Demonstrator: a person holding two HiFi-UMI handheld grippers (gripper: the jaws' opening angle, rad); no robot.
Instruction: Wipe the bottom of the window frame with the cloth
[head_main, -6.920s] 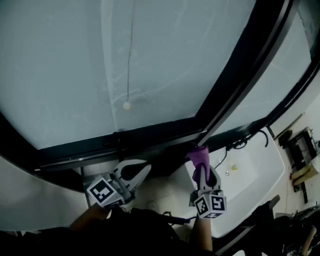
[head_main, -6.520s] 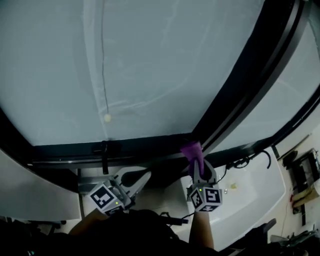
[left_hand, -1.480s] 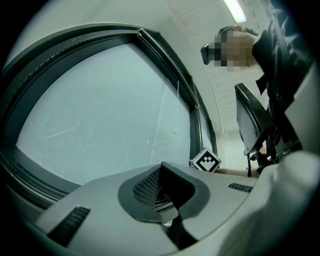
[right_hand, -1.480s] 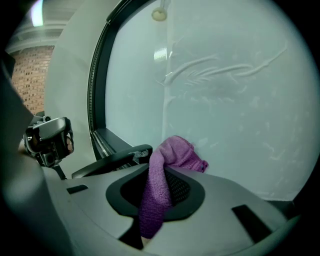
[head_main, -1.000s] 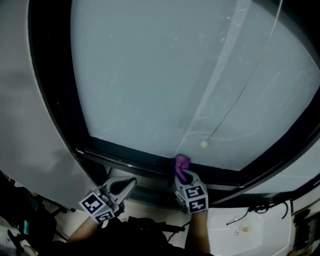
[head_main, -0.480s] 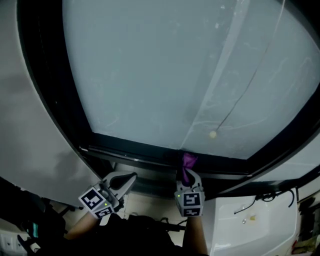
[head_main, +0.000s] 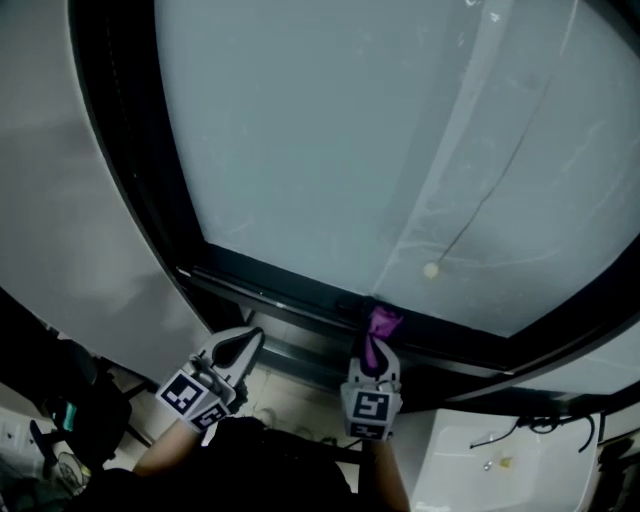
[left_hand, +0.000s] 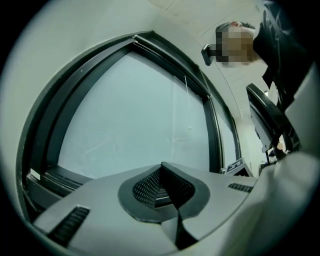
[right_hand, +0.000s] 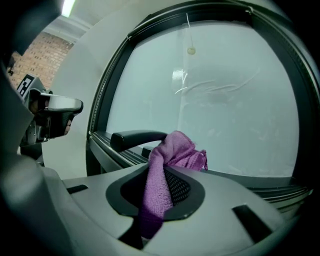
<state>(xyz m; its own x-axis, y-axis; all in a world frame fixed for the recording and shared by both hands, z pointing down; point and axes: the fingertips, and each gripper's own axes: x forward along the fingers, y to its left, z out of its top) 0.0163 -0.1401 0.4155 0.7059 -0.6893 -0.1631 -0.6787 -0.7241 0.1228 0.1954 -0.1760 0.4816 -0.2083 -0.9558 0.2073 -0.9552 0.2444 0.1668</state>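
Observation:
A purple cloth (head_main: 381, 324) (right_hand: 170, 152) is pinched in my right gripper (head_main: 372, 352) (right_hand: 162, 177), whose jaws are shut on it. The cloth's bunched tip rests against the black bottom rail of the window frame (head_main: 290, 290) (right_hand: 250, 180), just right of a black window handle (right_hand: 135, 137). My left gripper (head_main: 240, 347) (left_hand: 161, 187) is shut with nothing between its jaws. It hangs below the frame, to the left of the right gripper and apart from the rail.
A large frosted pane (head_main: 400, 150) fills the frame, with a thin pull cord ending in a small bead (head_main: 431, 270). A pale wall (head_main: 60, 240) lies to the left. A white sink (head_main: 500, 460) sits at the lower right. Dark clutter (head_main: 60, 410) sits at the lower left.
Over the last seconds the right gripper carried the cloth leftward along the bottom rail, from the corner by the sink to below the cord bead. In the last second it barely shifted.

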